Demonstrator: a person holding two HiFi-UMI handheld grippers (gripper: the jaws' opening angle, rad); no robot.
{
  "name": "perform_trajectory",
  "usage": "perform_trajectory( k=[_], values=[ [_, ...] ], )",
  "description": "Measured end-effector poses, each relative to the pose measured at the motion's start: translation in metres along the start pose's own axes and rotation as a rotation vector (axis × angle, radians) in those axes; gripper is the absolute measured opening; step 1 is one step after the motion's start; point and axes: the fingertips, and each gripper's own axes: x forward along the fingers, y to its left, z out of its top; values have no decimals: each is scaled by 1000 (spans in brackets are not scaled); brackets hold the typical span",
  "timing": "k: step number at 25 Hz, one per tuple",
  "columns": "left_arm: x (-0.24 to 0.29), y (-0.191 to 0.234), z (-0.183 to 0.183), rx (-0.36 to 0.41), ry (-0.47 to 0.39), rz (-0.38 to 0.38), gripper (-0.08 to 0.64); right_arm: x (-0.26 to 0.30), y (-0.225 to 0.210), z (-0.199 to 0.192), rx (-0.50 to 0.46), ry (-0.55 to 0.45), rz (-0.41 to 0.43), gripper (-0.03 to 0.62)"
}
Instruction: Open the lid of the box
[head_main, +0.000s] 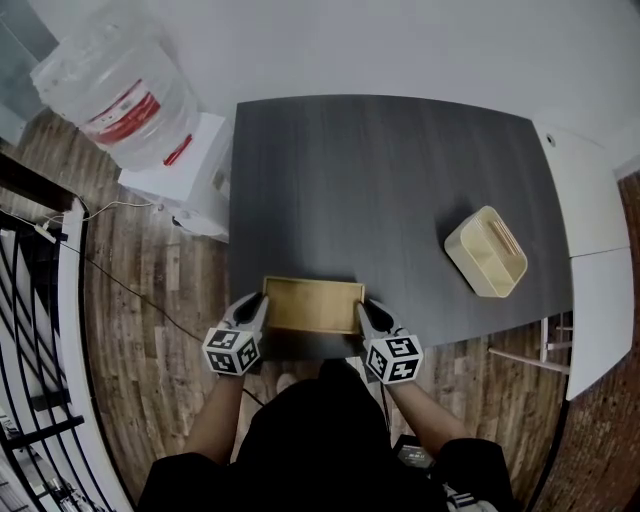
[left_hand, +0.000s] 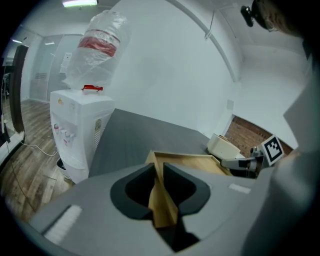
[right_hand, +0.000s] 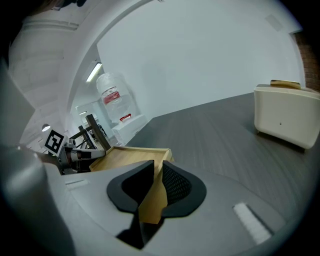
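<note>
Clamping one lid (head_main: 312, 305), two grippers: left gripper (head_main: 262, 301), right gripper (head_main: 362, 306); one bin (head_main: 461, 246)

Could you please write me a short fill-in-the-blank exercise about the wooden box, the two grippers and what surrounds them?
1. The light wooden rectangular box lies on the dark grey table, clamped by ____ grippers.
2. The left gripper grips the box's left end, and the right gripper grips its ____ end.
3. The white water dispenser stands off the table, on the wooden ____.

Missing words: two; right; floor.
</note>
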Motion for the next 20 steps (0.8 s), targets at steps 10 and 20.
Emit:
perform_trajectory(
  k=[10,20],
  values=[
    [0,0,1,3,-4,0,55,-6,-12,0,15,19,-32,53],
    [0,1,0,5,-3,10,55,-14,-25,0,27,8,-58,49]
  ],
)
